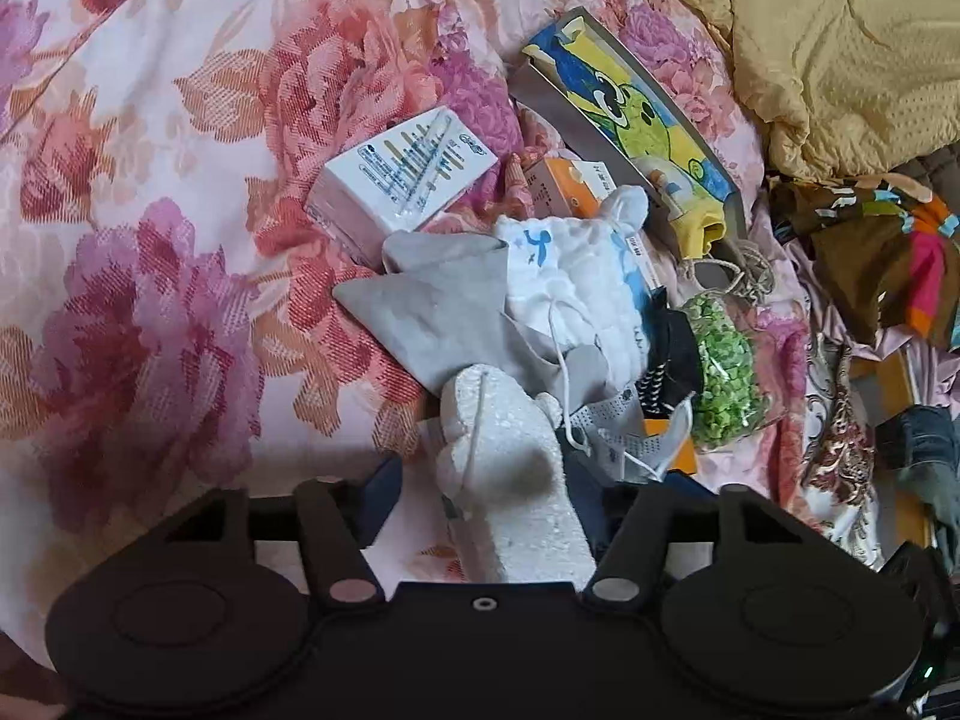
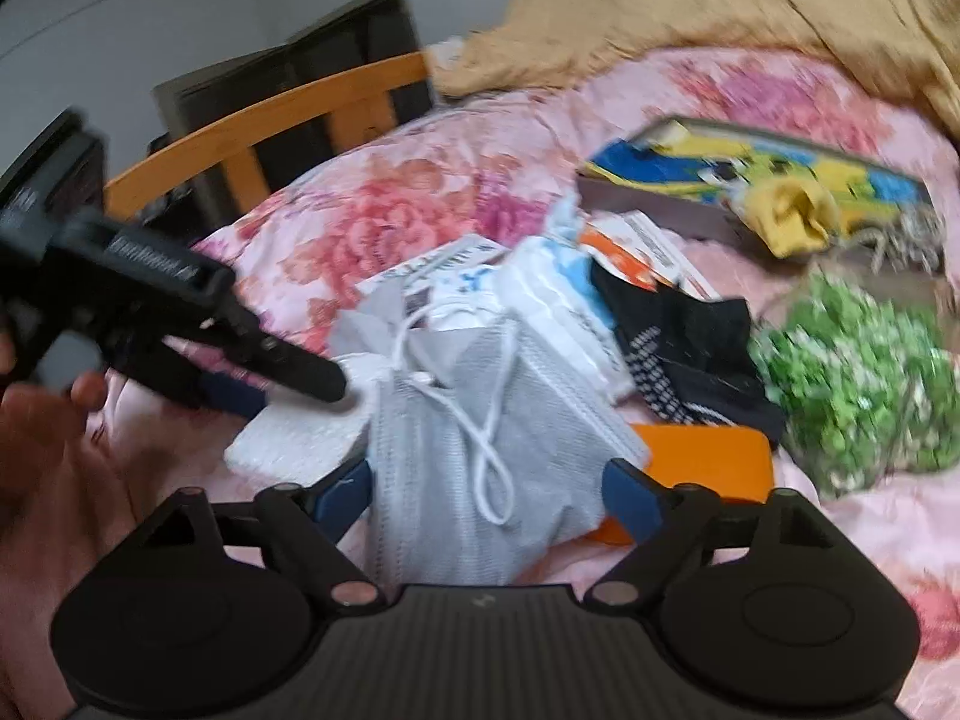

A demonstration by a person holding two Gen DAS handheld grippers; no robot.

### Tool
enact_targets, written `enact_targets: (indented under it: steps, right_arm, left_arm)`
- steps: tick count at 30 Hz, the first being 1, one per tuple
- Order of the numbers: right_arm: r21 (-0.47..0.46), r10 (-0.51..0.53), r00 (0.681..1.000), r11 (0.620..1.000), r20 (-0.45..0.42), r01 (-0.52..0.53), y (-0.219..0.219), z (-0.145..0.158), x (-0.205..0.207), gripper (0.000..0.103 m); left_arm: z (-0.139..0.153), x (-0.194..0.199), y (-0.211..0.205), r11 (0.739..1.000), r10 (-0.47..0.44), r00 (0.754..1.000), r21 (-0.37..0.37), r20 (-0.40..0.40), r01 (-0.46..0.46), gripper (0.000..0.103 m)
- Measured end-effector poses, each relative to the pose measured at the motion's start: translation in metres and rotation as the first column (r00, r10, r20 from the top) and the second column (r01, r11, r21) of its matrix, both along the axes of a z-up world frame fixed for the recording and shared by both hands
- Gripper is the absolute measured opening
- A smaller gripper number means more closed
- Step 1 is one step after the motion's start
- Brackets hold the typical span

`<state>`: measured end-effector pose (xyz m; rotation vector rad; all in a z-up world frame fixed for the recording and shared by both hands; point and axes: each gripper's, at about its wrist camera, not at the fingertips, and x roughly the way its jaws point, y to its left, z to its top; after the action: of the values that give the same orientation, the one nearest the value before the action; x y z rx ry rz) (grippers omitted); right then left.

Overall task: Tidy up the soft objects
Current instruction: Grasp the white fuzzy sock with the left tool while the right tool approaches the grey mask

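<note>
**Grippers over a soft-goods pile on a floral bed**

Landmark = grey mesh drawstring pouch (image 2: 480,414) w/ white cord, mid-pile.

- Pink floral bedsheet (image 1: 180,210) under everything; mustard-yellow quilted blanket (image 2: 690,6) bunched well beyond the pouch.
- Flat grey box w/ blue-yellow cartoon picture (image 1: 630,108) lies beyond the pouch; a yellow cloth item sits at its near end.
- Clear bag of green pieces (image 2: 858,396) to the pouch's right, black sock w/ white dot pattern (image 2: 684,354) between bag and pouch.
- White cloth bag w/ blue print (image 1: 576,276) just behind the pouch; flat orange item (image 2: 708,462) partly under its right edge.
- White foam block (image 1: 516,480) touching the pouch's left side.
- Left gripper (image 1: 486,504): jaws astride the foam block, half closed; can't tell if pads press it.
- Right gripper (image 2: 486,498): jaws wide, blue pads either side of the pouch's near end, not clamped. View blurred.
</note>
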<state>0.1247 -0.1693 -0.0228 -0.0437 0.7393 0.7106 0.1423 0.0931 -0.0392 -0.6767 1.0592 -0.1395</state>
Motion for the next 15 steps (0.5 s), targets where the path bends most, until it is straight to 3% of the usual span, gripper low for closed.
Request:
enact_targets:
  steps: [3,9,15]
  right_arm:
    - [-0.037,0.04,0.998,0.999,0.044,-0.038,0.009,0.001,-0.009,0.083]
    - [-0.026,-0.03,0.999,0.999,0.039,0.031,0.003,0.001,-0.004,0.087]
    - [0.075,-0.132,0.984,0.987,-0.117,0.141,-0.022,-0.006,0.02,0.093]
  left_arm:
    - [0.003,-0.001,-0.002,1.0,-0.021,1.0,-0.009,0.017,0.021,0.039]
    - [0.013,-0.006,-0.009,0.998,-0.053,0.995,0.03,0.087,0.051,0.029]
    - [0.017,-0.007,-0.019,0.992,-0.116,0.985,0.068,0.128,0.108,0.028]
